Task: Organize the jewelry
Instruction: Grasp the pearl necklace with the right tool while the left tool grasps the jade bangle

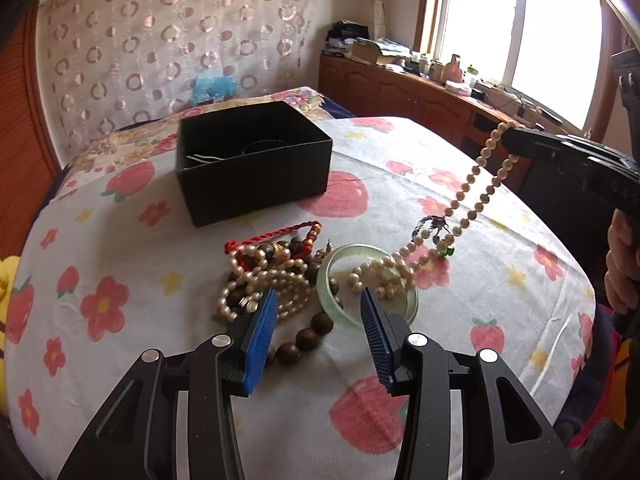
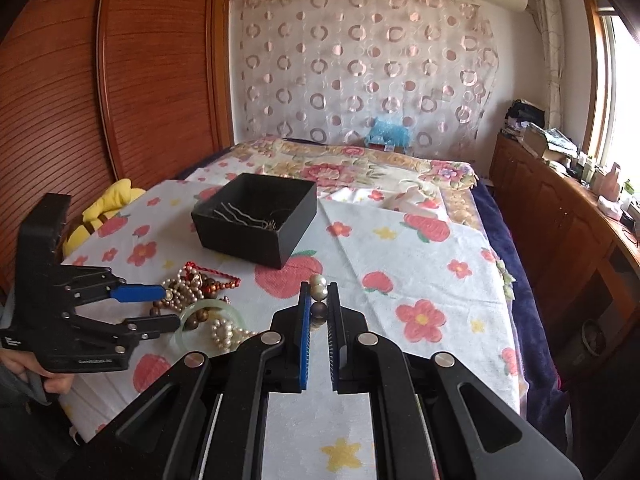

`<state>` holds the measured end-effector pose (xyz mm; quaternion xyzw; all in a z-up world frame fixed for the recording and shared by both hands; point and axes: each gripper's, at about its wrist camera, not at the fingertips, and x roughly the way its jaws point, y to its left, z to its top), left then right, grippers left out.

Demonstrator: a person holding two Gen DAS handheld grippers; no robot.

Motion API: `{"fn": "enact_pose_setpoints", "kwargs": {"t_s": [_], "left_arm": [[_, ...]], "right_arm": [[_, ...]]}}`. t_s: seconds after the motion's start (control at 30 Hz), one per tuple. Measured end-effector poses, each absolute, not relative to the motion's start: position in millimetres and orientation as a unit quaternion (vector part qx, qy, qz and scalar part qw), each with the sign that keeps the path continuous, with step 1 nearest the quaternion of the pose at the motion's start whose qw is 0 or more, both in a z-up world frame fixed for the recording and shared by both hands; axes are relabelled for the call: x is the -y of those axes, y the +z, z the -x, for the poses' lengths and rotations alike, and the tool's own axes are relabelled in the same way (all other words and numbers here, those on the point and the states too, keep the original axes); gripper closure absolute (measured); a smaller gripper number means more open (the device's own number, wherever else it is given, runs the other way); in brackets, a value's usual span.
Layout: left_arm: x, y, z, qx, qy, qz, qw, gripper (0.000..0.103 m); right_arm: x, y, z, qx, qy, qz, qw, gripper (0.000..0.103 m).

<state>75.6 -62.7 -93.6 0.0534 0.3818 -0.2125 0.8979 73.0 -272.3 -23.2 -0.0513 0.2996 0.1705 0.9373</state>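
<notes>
A black open box (image 1: 252, 160) stands on the flowered cloth; it also shows in the right wrist view (image 2: 256, 218) with thin hairpins inside. A jewelry pile (image 1: 272, 272) of pearl strands, brown beads and red cord lies in front of it, beside a pale green bangle (image 1: 366, 312). My right gripper (image 2: 319, 300) is shut on a pearl necklace (image 1: 476, 184) and holds it up; the strand hangs down to the bangle. My left gripper (image 1: 318, 304) is open, low over the pile and bangle, and shows in the right wrist view (image 2: 168, 308).
The cloth covers a table (image 1: 500, 292) whose edge runs close on the right. A bed (image 2: 360, 164) lies behind the box. A wooden cabinet (image 2: 560, 224) with clutter stands under the window on the right. A yellow soft toy (image 2: 108, 208) lies at the left.
</notes>
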Motion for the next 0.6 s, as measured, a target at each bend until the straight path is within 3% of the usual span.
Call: {"fn": "enact_pose_setpoints", "kwargs": {"t_s": [0.27, 0.37, 0.6], "left_arm": [[77, -101, -92, -0.398, -0.217, -0.069, 0.889, 0.08], [79, -104, -96, -0.403, -0.214, -0.076, 0.887, 0.09], [76, -101, -91, -0.389, -0.21, -0.075, 0.894, 0.095]], "right_arm": [[273, -18, -71, -0.294, 0.174, 0.052, 0.938, 0.094], [271, -14, -71, -0.289, 0.177, 0.054, 0.939, 0.094], [265, -4, -70, -0.28, 0.183, 0.061, 0.94, 0.094]]}}
